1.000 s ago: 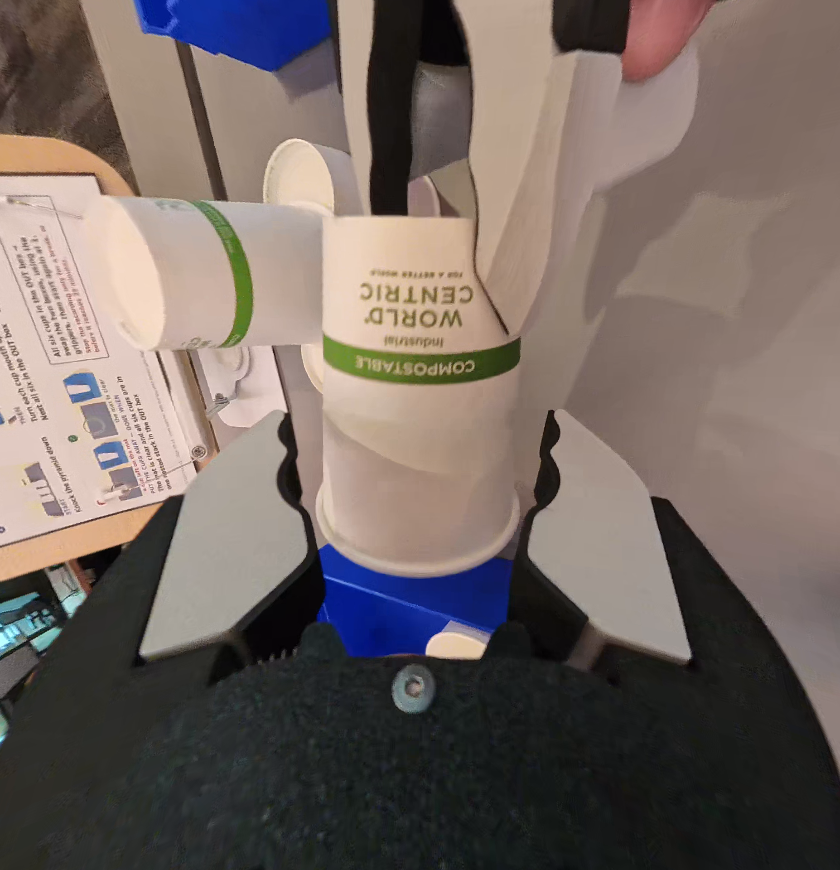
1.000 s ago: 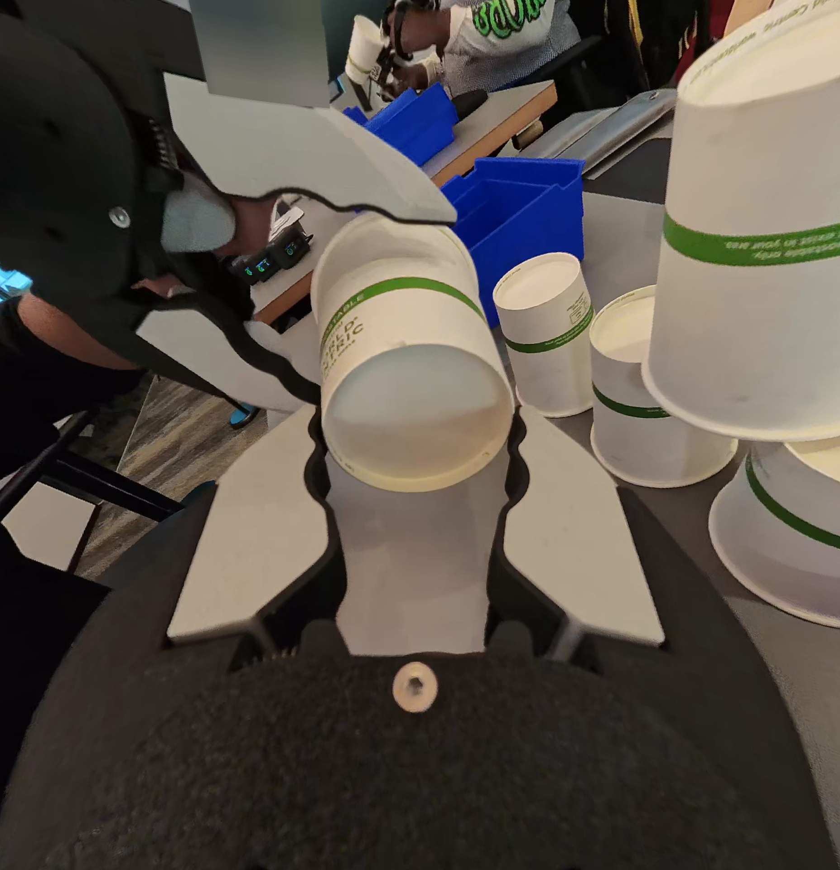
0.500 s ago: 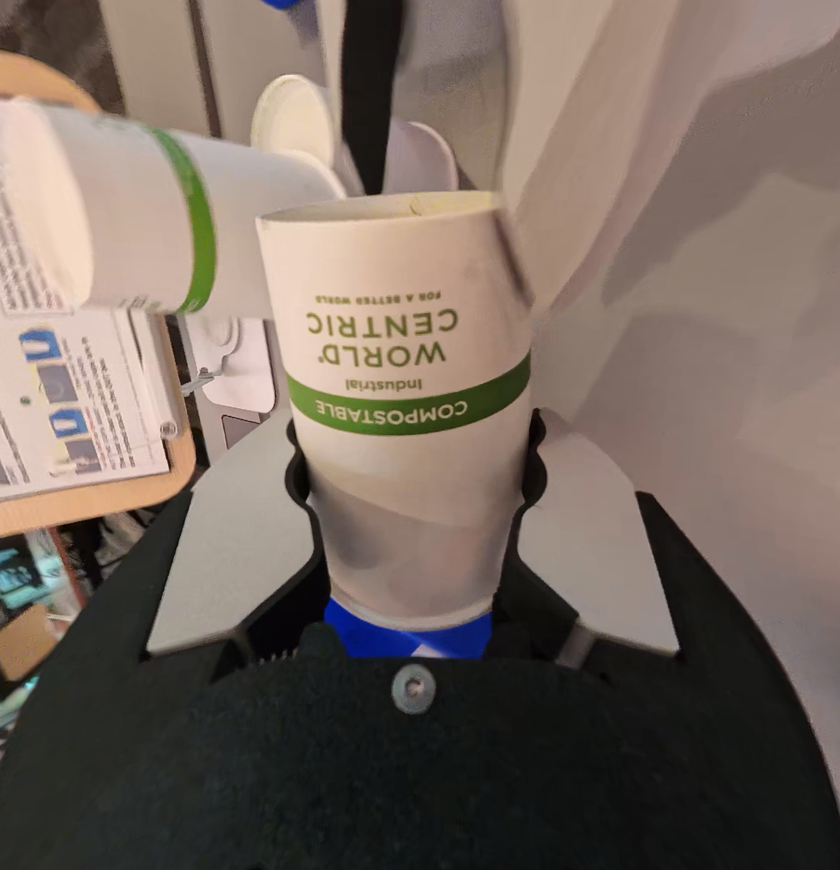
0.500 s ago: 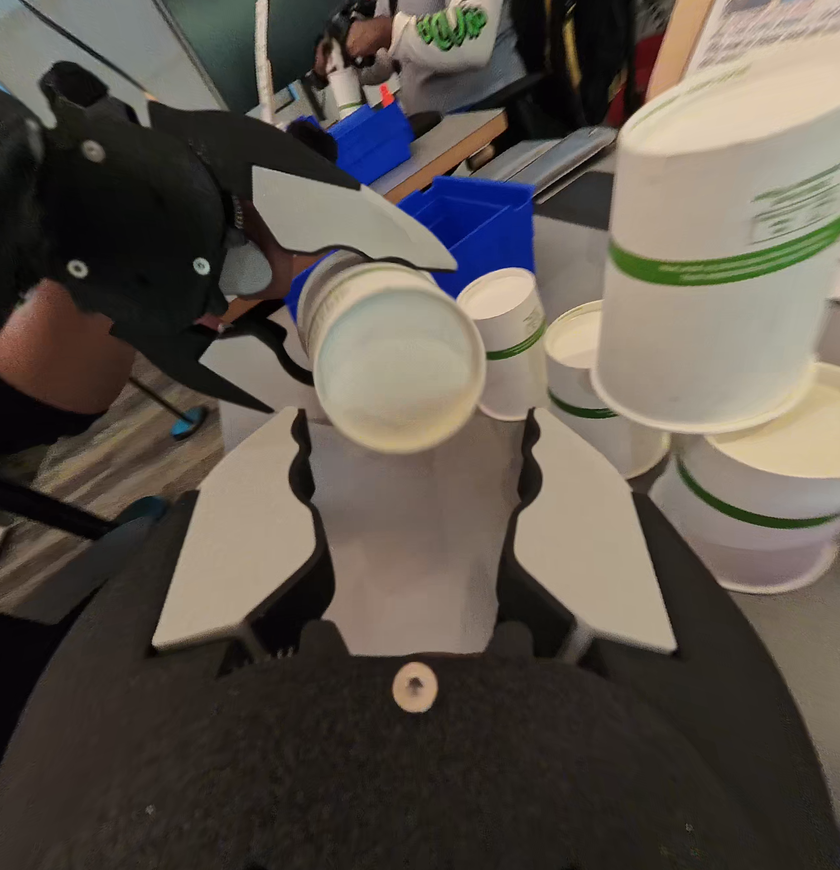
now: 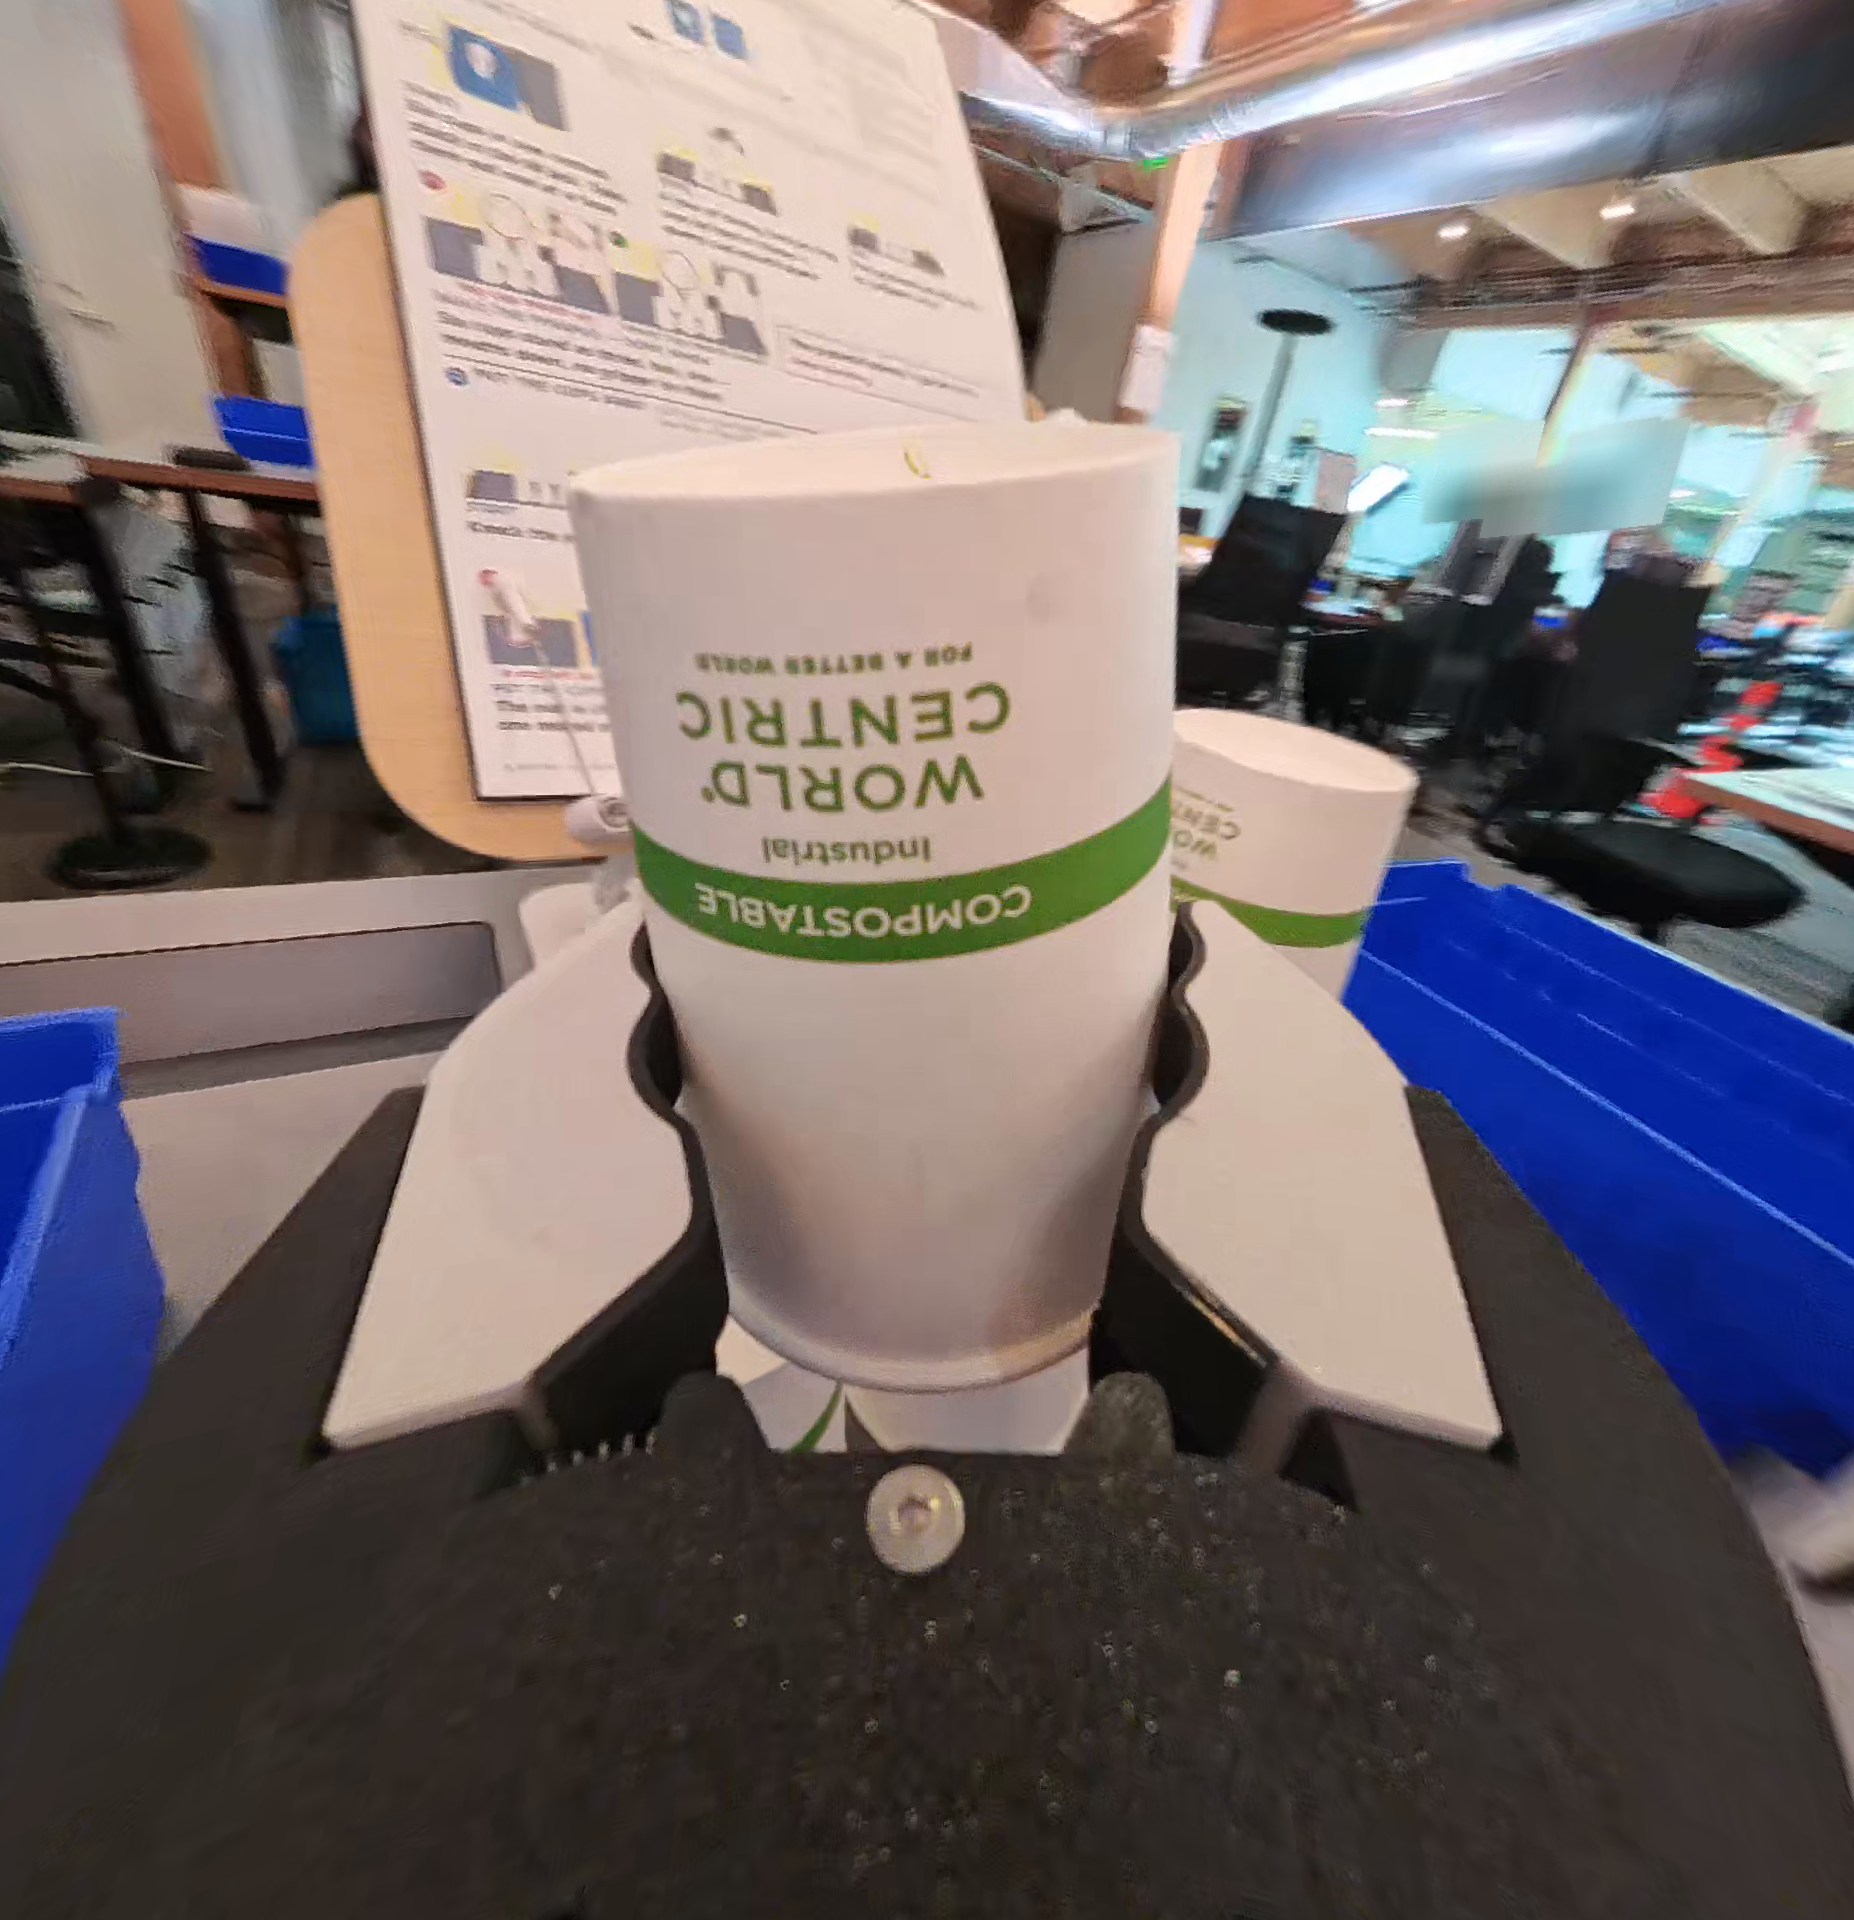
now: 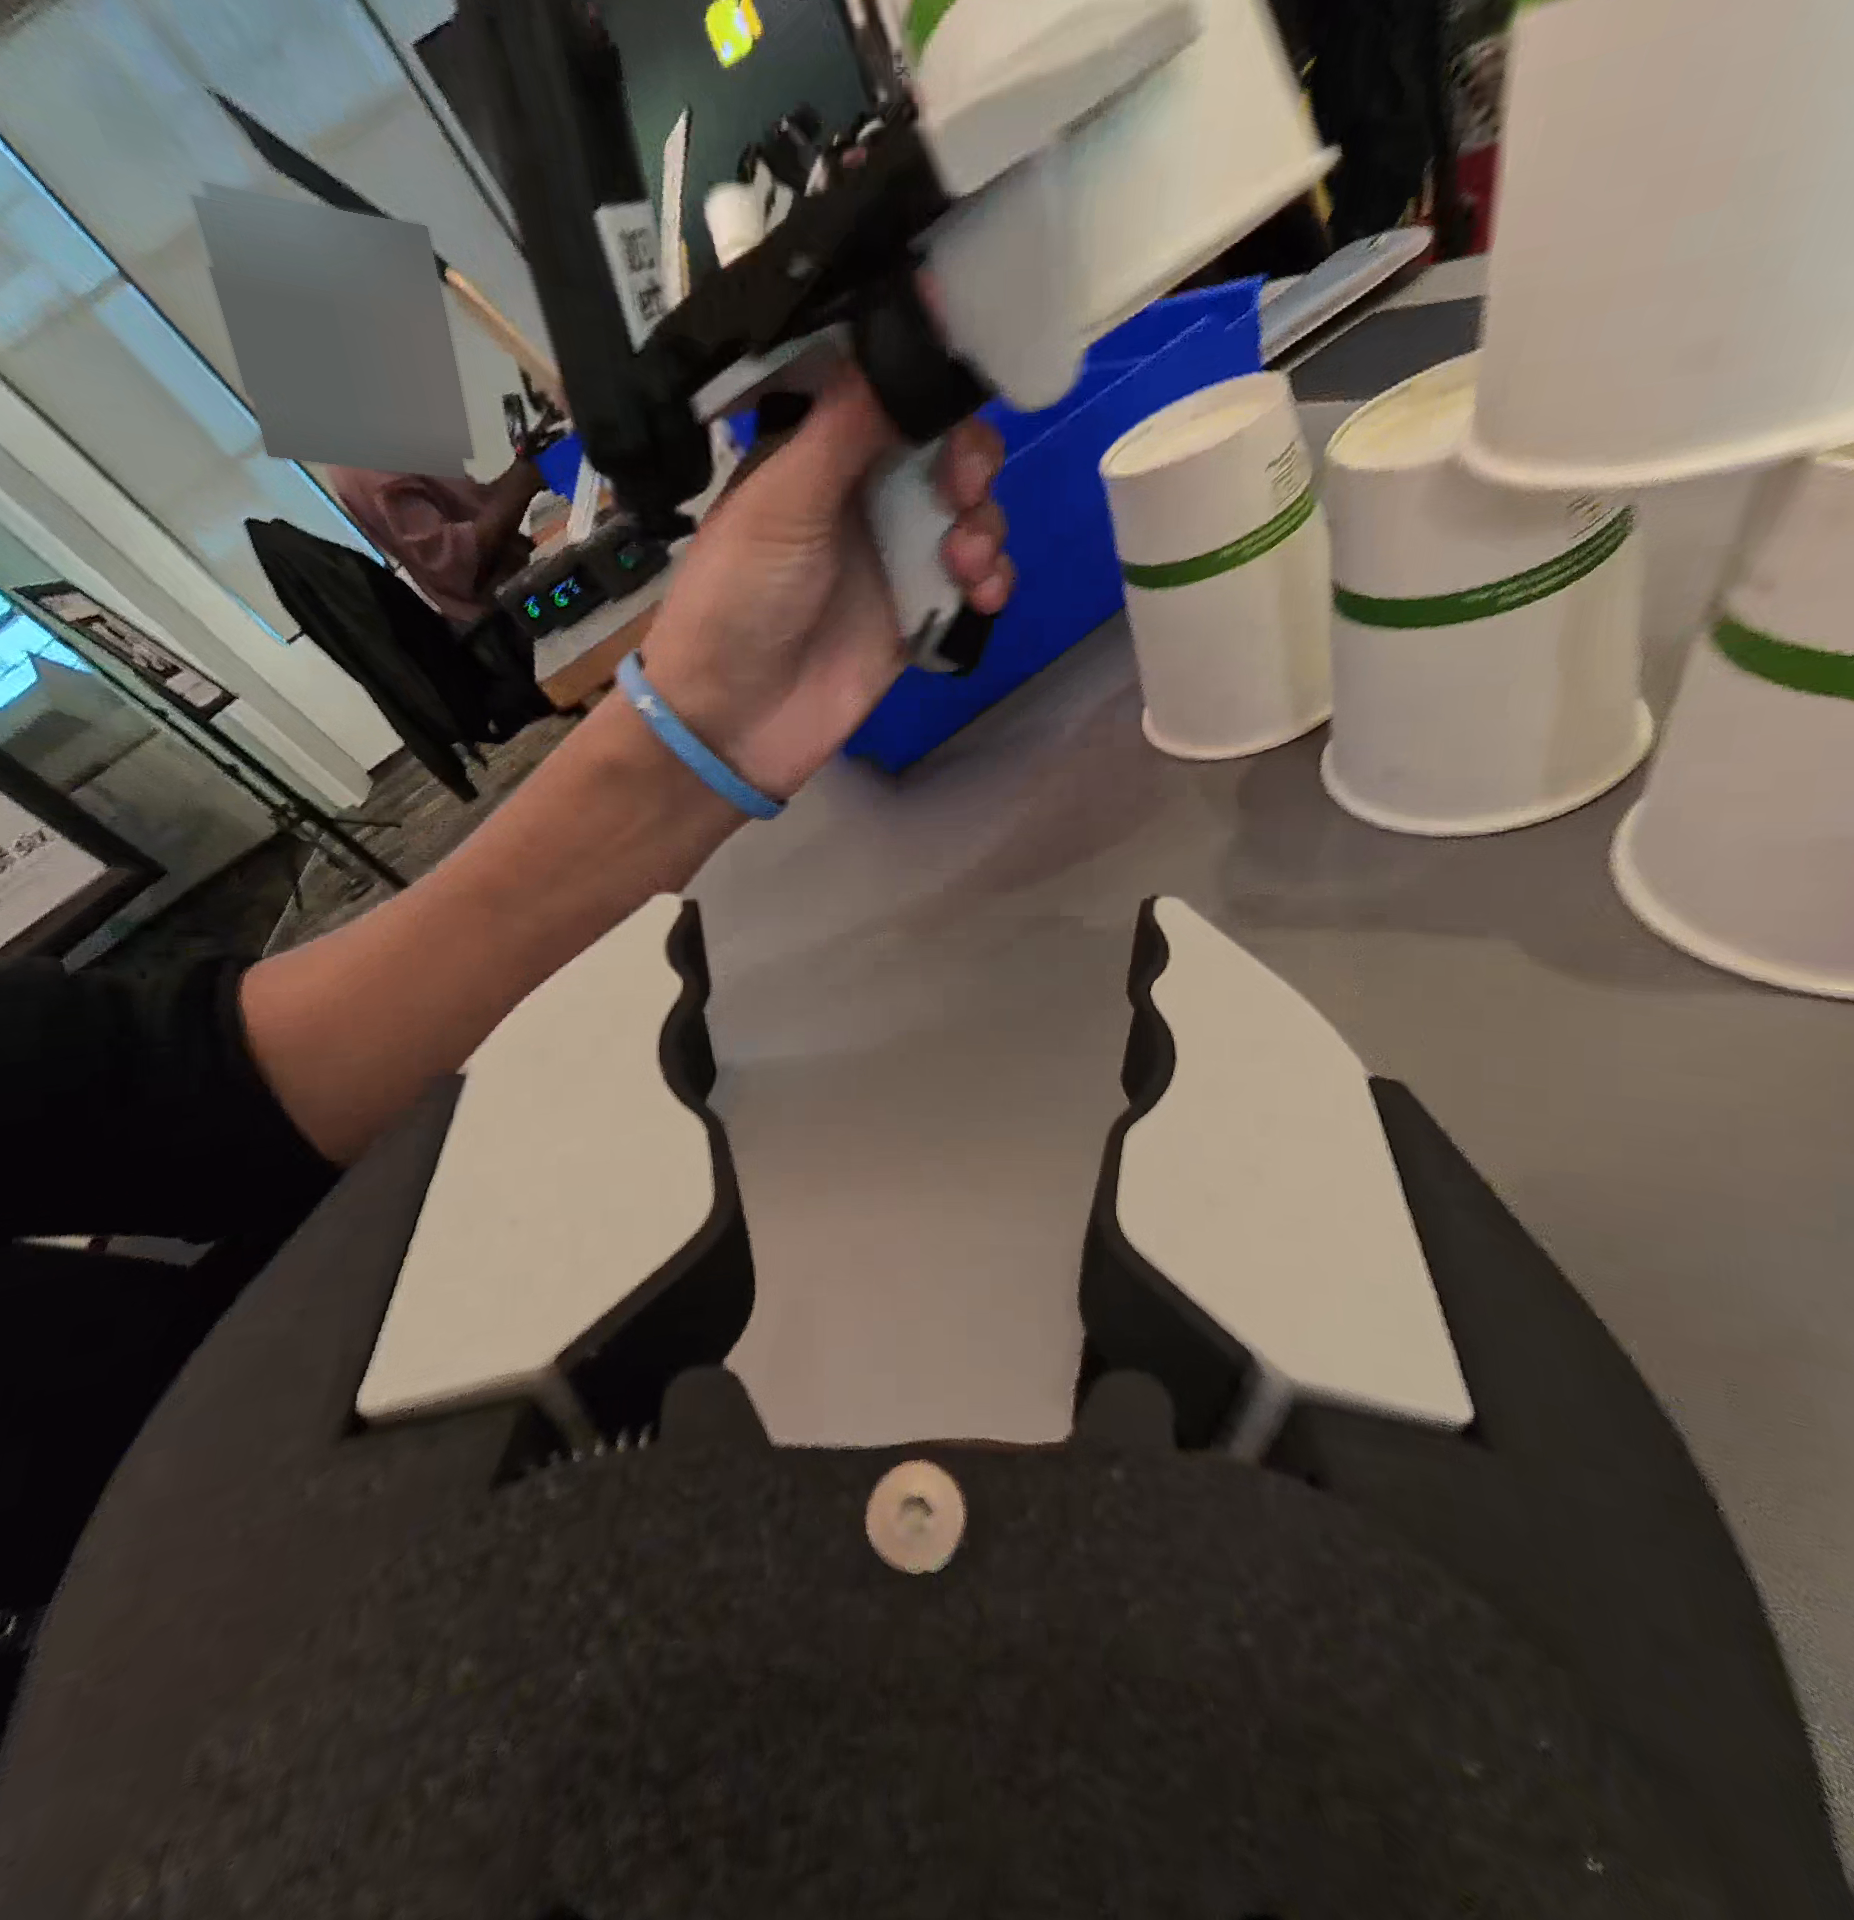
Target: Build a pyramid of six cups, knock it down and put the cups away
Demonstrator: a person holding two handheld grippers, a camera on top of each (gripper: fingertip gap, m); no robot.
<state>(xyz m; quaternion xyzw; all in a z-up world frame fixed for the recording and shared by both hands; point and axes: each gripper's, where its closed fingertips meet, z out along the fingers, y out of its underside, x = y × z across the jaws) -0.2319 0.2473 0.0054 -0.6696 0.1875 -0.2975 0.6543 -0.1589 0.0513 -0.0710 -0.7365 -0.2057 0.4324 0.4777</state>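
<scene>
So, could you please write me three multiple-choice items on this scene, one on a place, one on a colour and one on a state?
1. Where is the upside-down white paper cup?
A. Between the left gripper's fingers
B. Inside the blue plastic bin
C. Lying on the grey table

2. What colour is the band around the cup?
A. Red
B. Green
C. Black

3. What state is the right gripper in?
A. Shut on a cup
B. Shut on nothing
C. Open, empty

Answers: 1 A, both fingers press the cup's sides; 2 B, a green ring circles it; 3 C, only bare table shows between its spread fingers.
</scene>
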